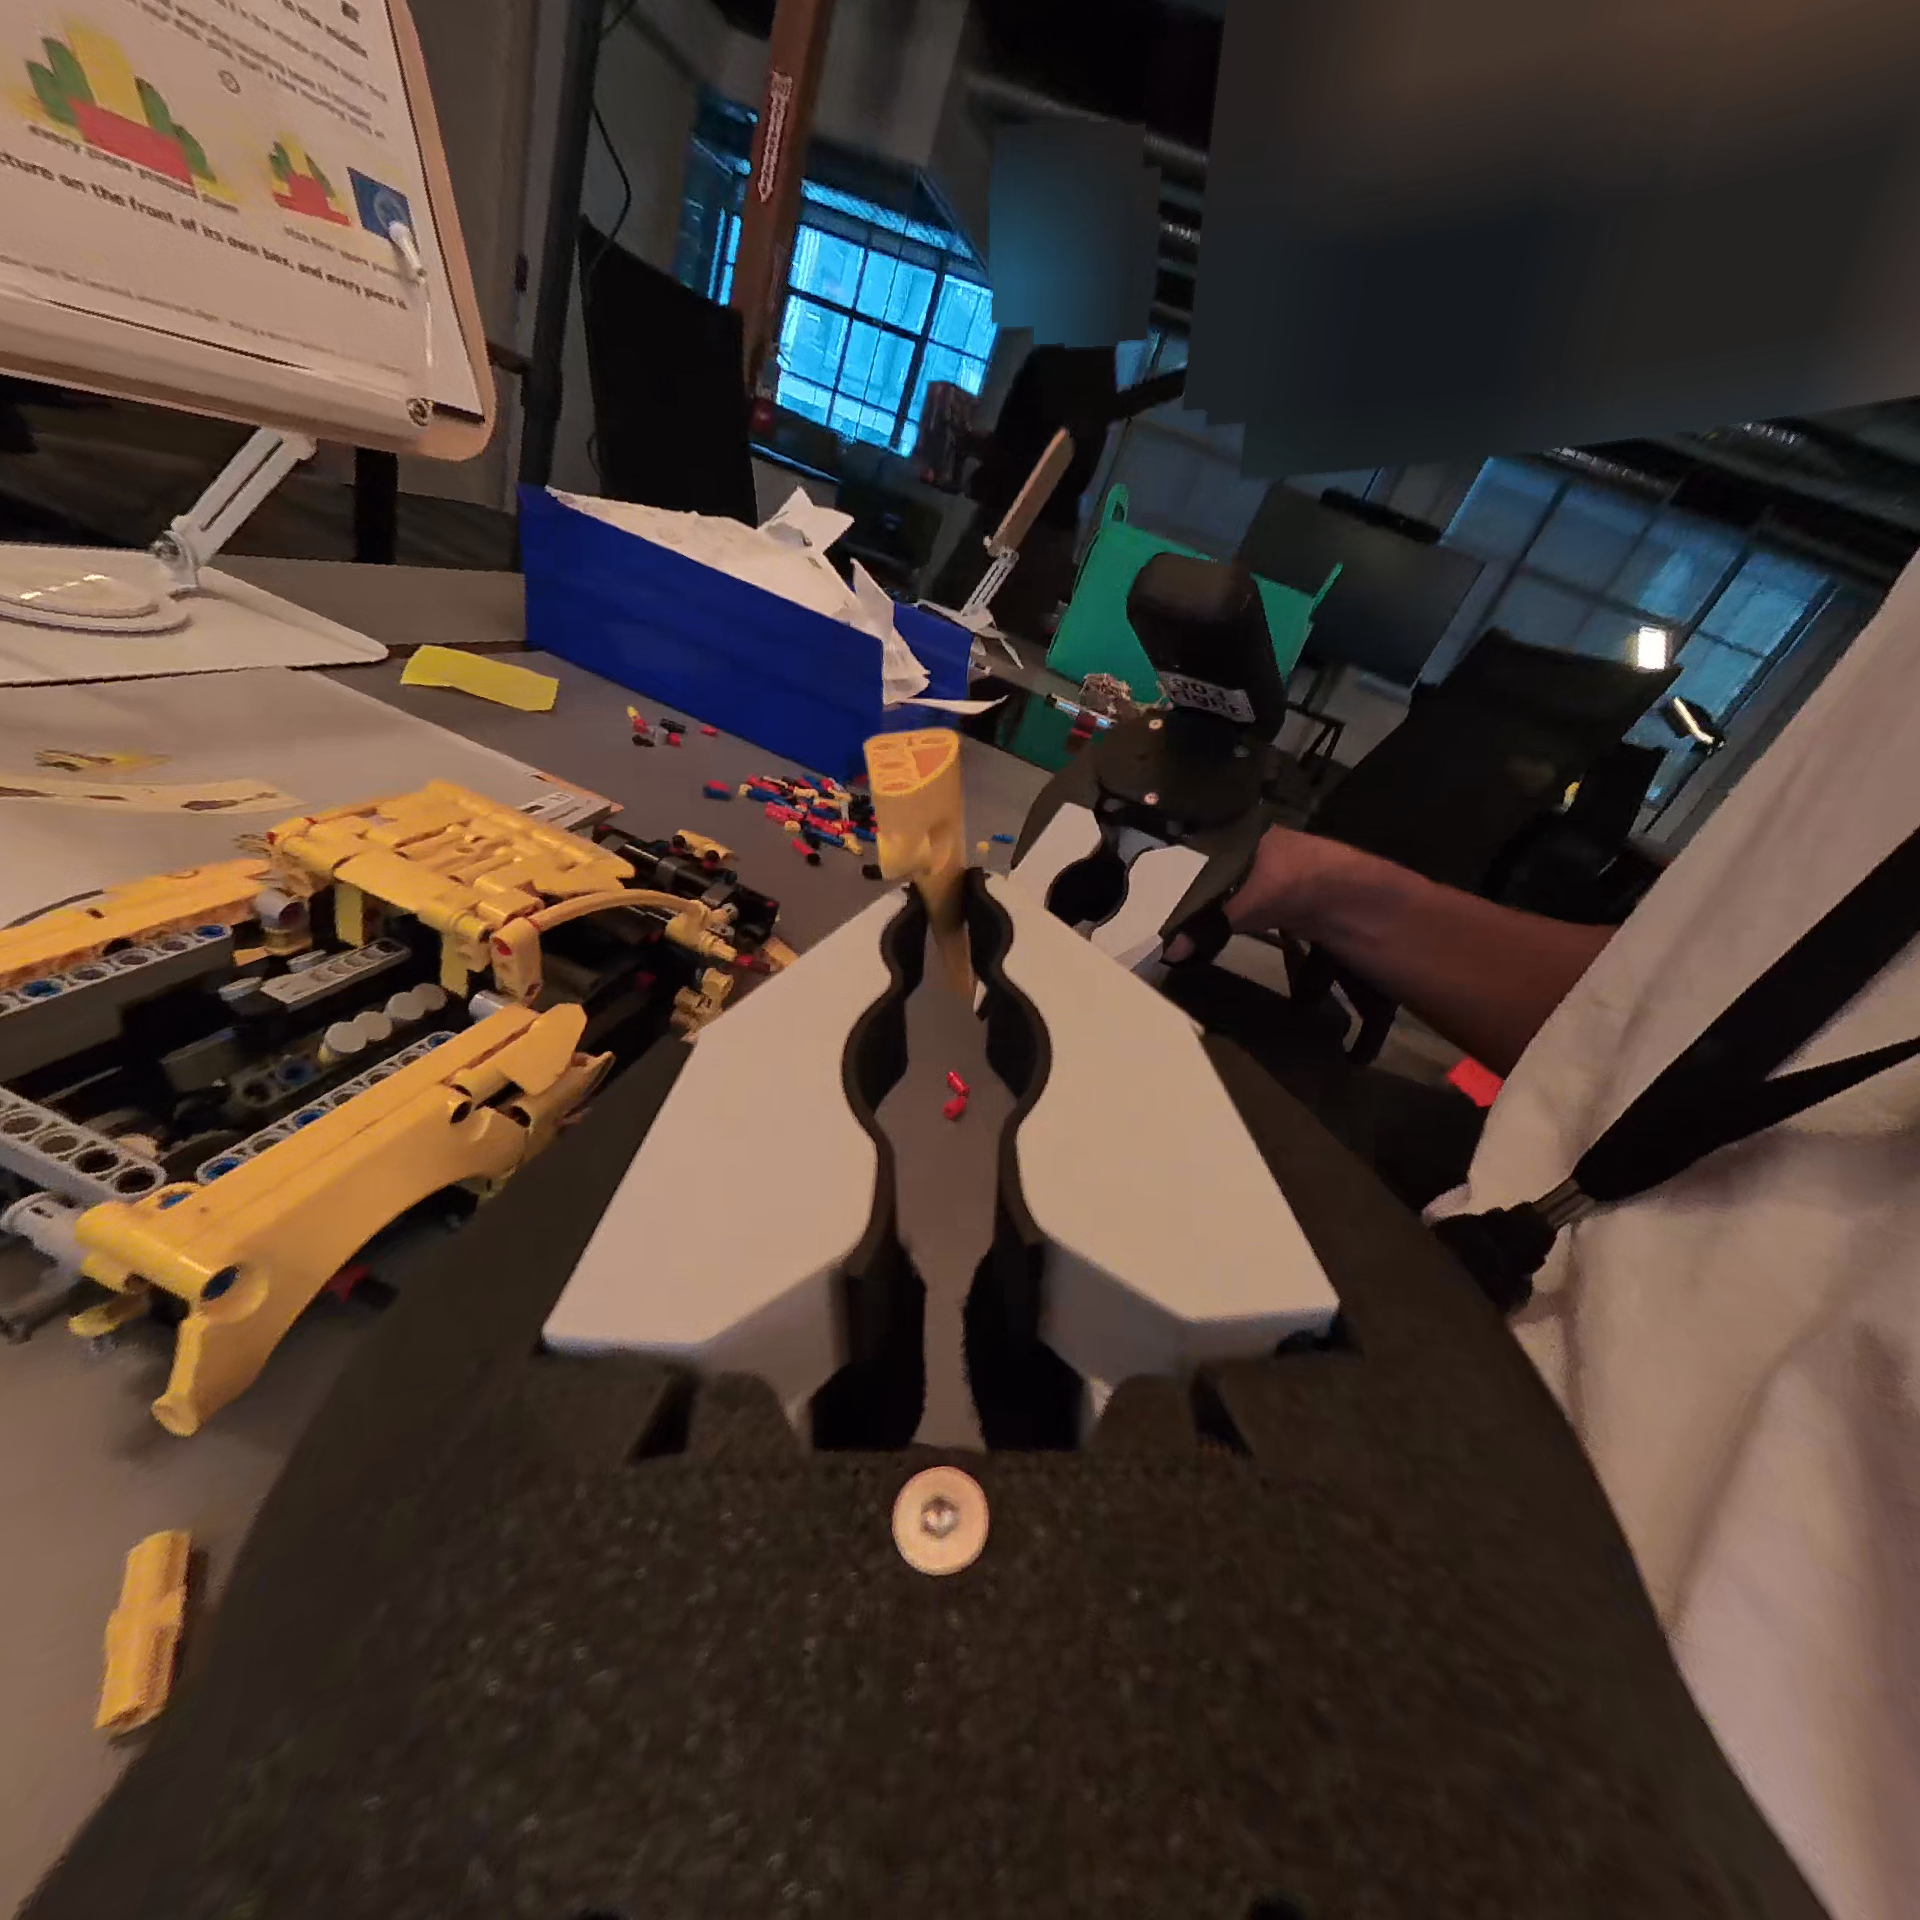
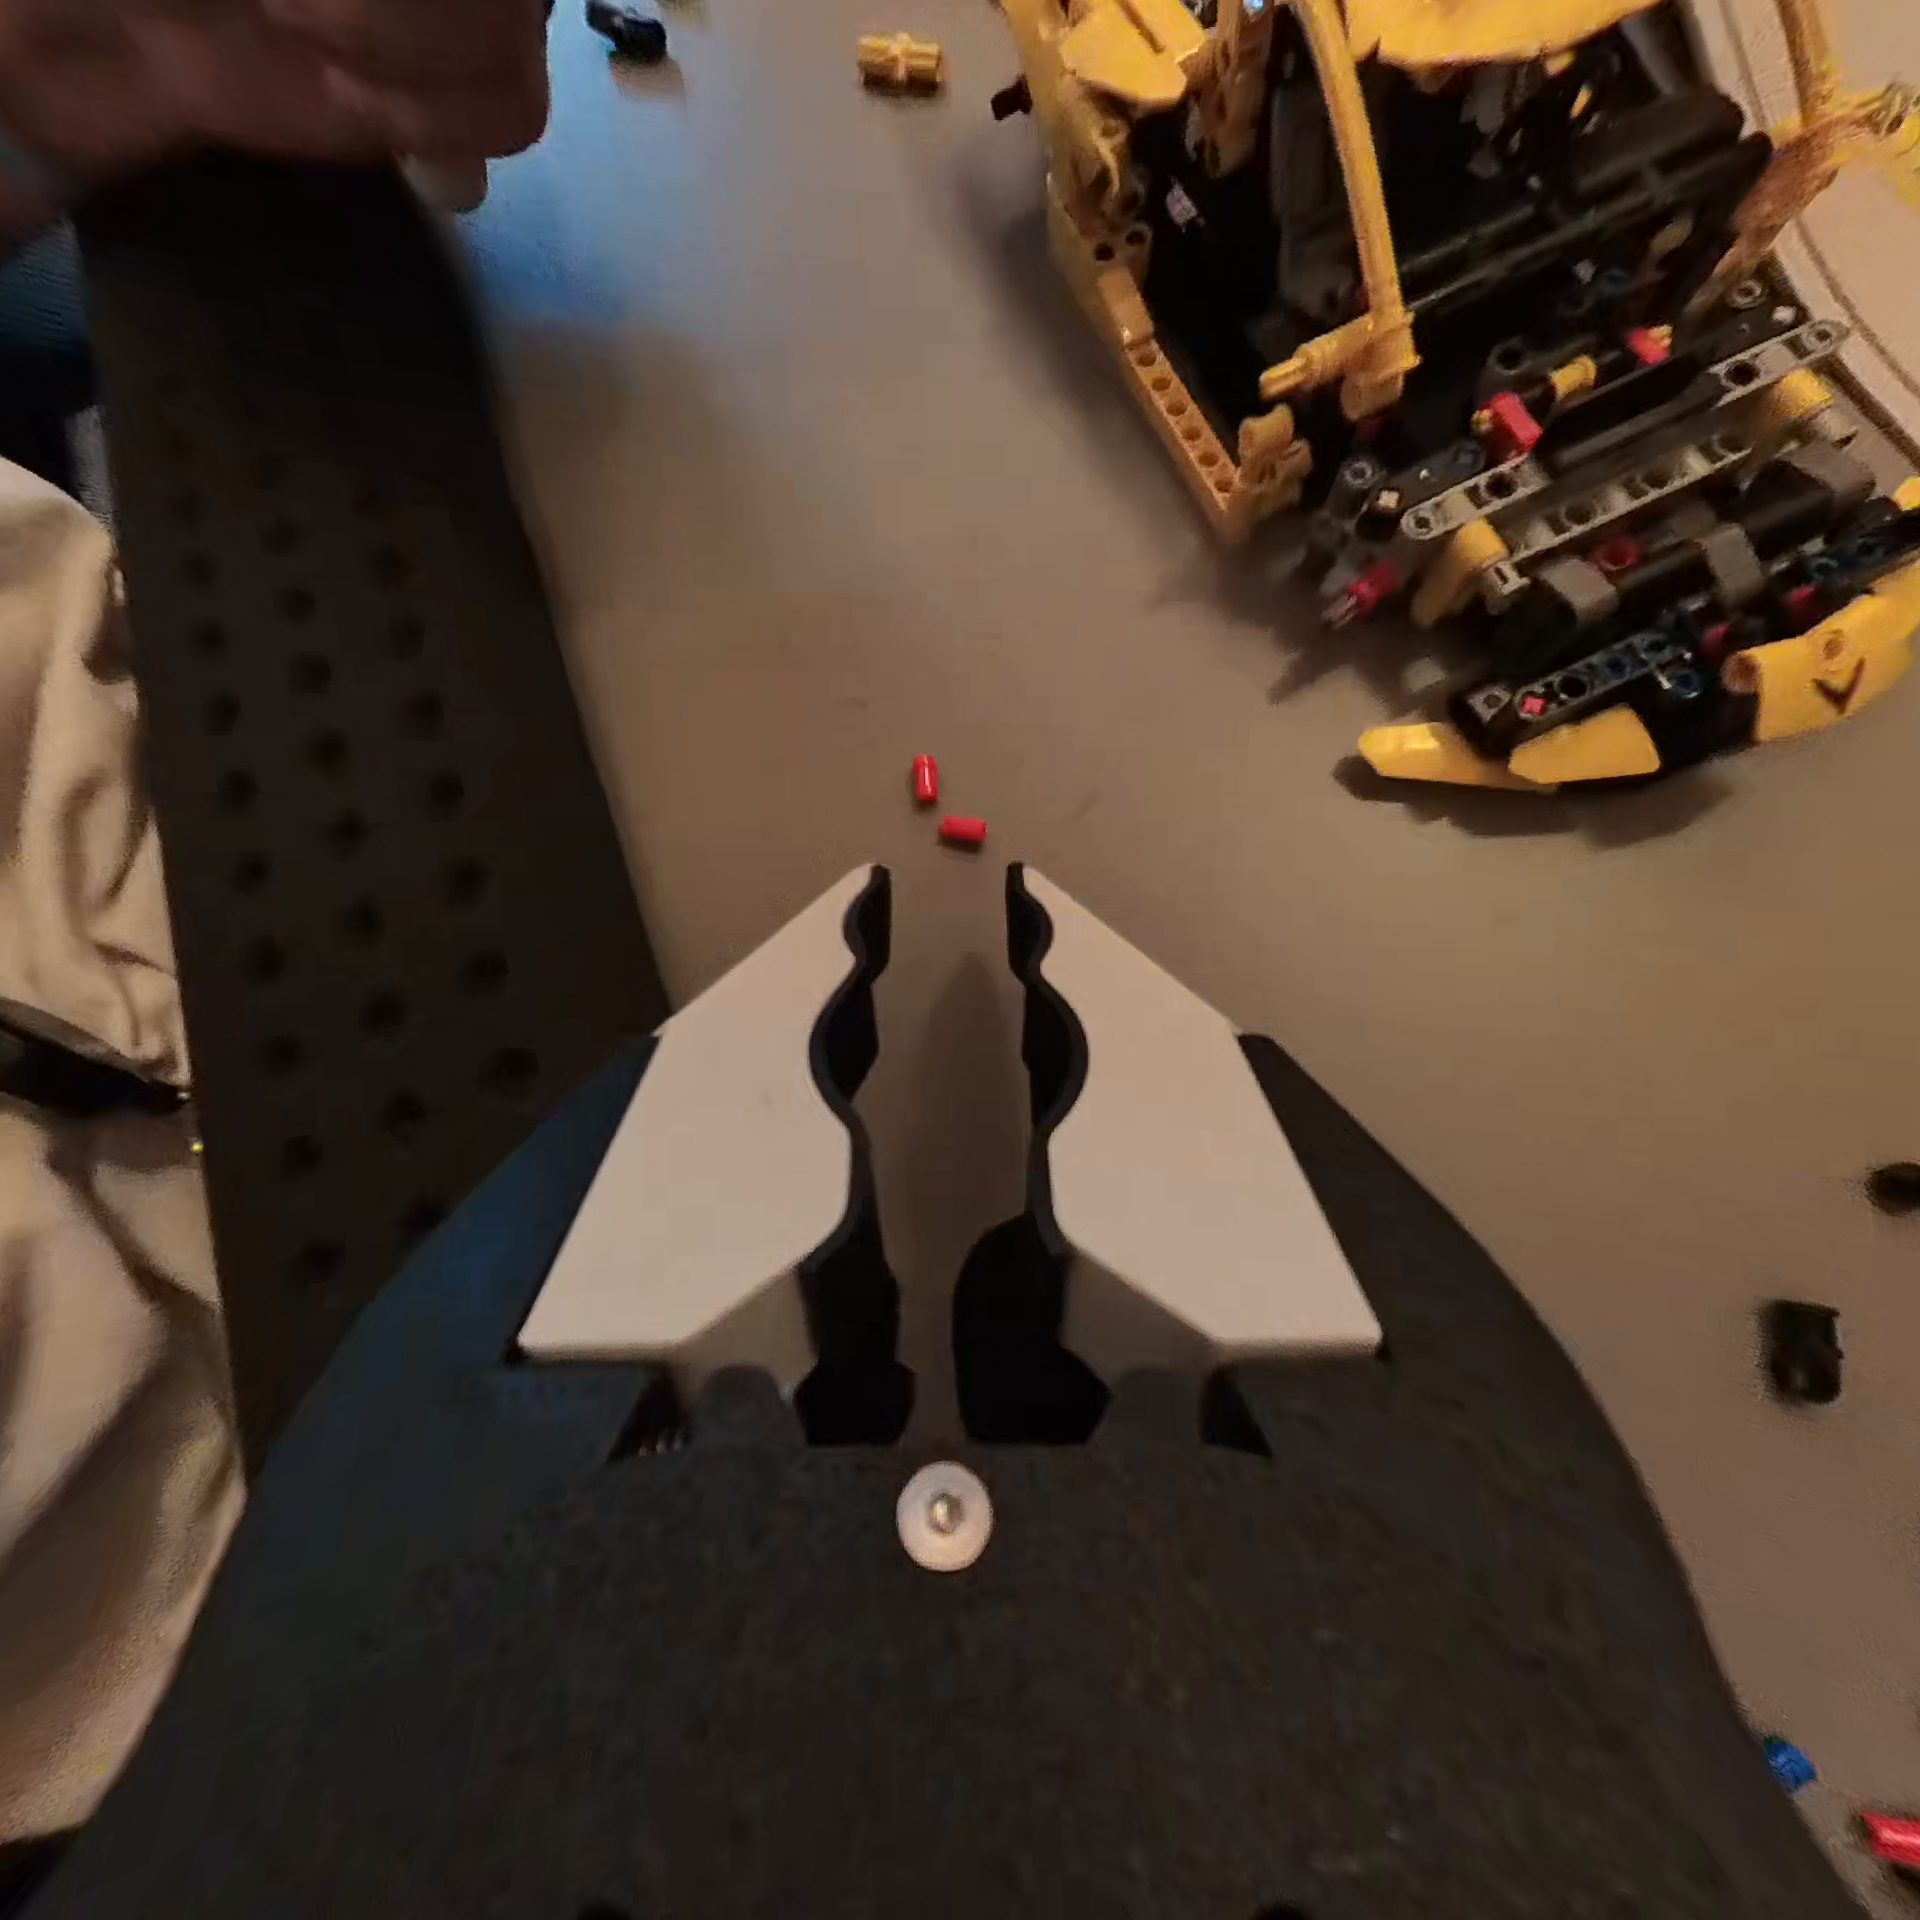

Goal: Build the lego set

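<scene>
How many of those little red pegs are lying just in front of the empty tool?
2. One red peg lies on the grey table, the other red peg beside it, nearer the right tool. More lie elsewhere.

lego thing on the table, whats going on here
A person with a handheld gripper in each hand is building a yellow and black lego vehicle, which sits part-built on the grey table. The left gripper has its jaws shut on a yellow panel piece, held upright. The right gripper, jaws open and empty, points at two small red pins lying loose on the table.
</scene>
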`<state>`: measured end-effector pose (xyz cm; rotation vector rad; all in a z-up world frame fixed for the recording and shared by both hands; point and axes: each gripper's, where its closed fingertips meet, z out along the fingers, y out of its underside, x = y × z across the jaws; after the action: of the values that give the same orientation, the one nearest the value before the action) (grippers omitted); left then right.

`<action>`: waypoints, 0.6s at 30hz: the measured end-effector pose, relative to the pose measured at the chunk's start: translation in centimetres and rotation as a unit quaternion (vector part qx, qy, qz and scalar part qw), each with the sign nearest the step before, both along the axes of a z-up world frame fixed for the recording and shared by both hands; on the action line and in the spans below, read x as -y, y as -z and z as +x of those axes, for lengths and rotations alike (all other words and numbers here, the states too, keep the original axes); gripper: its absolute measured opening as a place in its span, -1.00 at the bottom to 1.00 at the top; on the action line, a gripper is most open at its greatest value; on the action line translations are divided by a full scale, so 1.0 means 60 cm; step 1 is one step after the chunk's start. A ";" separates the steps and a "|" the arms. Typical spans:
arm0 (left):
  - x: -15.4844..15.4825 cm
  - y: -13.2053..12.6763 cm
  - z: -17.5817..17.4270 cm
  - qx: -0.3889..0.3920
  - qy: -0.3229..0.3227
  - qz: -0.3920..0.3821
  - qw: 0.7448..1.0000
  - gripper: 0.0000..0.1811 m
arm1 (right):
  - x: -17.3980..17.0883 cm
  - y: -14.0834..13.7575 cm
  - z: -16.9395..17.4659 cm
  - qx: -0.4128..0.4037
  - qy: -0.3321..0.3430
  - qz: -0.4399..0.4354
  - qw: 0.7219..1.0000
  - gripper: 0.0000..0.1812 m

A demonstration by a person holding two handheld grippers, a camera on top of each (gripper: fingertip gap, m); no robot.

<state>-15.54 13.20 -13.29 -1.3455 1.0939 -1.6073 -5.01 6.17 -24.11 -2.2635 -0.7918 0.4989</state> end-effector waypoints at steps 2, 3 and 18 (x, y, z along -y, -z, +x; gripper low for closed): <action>0.008 0.006 0.004 -0.009 0.006 0.009 1.000 -0.92 | -0.002 0.006 -0.004 0.000 -0.003 0.005 1.000 -0.78; 0.010 0.008 0.005 -0.013 0.007 0.013 1.000 -0.92 | -0.006 0.010 -0.004 0.006 -0.003 0.005 1.000 -0.78; 0.019 0.016 0.005 -0.021 0.027 0.001 0.999 -0.92 | -0.024 0.024 -0.015 0.069 -0.316 0.092 0.942 -0.81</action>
<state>-15.23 12.04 -14.25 -1.3644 1.1655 -1.6226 -5.93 7.60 -25.54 -1.8548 -1.5837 0.5243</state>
